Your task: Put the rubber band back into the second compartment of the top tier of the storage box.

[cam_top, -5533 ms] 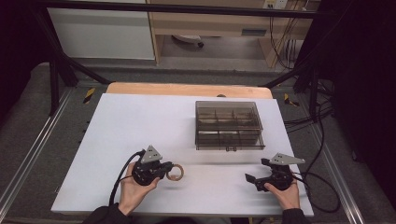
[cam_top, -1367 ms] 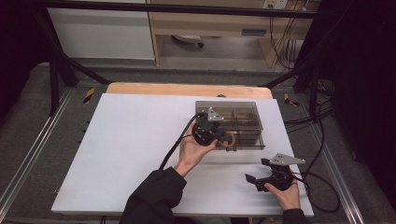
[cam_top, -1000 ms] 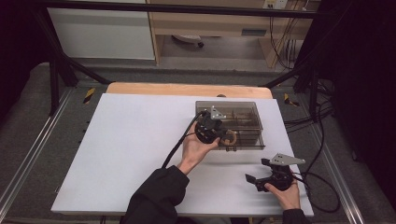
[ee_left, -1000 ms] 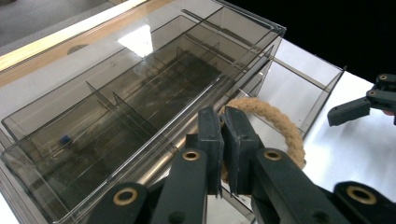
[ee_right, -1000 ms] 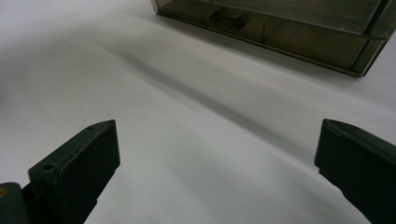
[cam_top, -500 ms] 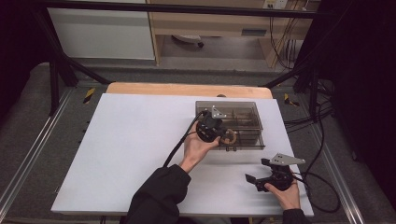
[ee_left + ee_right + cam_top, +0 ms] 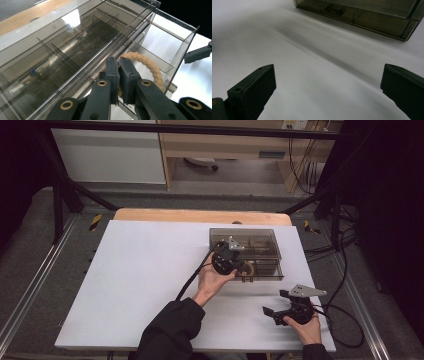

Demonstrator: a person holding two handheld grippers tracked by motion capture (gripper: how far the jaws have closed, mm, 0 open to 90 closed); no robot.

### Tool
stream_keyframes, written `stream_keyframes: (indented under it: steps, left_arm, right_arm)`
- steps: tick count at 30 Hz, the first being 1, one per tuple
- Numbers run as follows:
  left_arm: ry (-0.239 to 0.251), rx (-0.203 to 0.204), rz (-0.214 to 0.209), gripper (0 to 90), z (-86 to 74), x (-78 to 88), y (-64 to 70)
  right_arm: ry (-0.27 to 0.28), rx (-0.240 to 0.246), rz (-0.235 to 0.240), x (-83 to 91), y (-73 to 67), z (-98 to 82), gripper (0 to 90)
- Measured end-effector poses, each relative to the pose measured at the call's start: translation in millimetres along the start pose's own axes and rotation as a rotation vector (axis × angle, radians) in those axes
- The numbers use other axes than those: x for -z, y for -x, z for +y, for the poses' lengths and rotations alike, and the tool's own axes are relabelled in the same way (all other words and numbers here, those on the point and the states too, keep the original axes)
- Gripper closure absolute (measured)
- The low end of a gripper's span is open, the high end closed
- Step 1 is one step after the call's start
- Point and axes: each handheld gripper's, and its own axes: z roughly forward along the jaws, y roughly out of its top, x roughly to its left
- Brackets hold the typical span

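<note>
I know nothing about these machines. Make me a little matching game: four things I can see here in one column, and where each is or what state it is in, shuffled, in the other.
Things:
1. rope ring
2. left claw
3. right claw
4. clear divided box

Places or states:
A. jaws wide apart over bare white table, with nothing between them
B. stands at the far right part of the table
C. pinched between two black jaws, over a front compartment of the box
D. jaws closed on the rope

Pairs: 1-C, 2-D, 3-A, 4-B
</note>
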Motion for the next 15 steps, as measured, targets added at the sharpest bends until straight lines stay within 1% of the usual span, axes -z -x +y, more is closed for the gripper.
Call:
stream_keyframes:
  steps: [11,15]
  left_arm:
    - [-0.016,0.001,-0.001,83.3,-3.4,-5.0,-0.4]
    - [-0.018,-0.014,-0.002,80.1,-3.8,-5.0,-0.1]
  right_arm:
    - [-0.001,0.001,0.0,0.0,0.0,-0.1,0.7]
    - [-0.001,0.001,0.0,0.0,-0.1,-0.1,0.7]
